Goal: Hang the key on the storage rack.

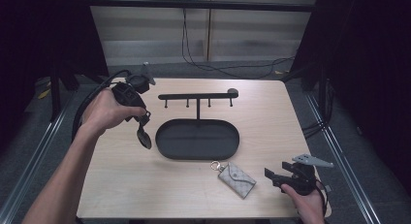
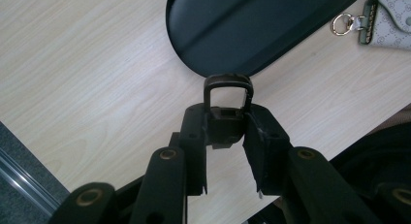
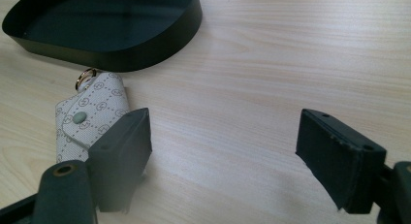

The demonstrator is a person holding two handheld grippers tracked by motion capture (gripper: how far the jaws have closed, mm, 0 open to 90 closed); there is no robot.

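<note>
The left gripper (image 1: pixel 139 118) is clamped on a small black key fob (image 2: pixel 226 118): the left gripper view shows its square loop sticking up between the pads, a detail the high view blurs into a dark oval shape hanging below the jaws. Just beyond the fob's loop in that view lies the rounded end of the black oval tray (image 2: pixel 252 35), whose floor is bare. In the high view a rack with small hooks (image 1: pixel 197 96) rises from the tray's far rim.

The right gripper (image 3: pixel 223 156) has its jaws wide apart with only table (image 3: pixel 271 64) between them. Beside its left jaw lies a grey patterned key pouch (image 3: pixel 89 117), closed by a snap, its ring touching the tray's wall. From above, the pouch (image 1: pixel 236 178) sits between the tray and this gripper.
</note>
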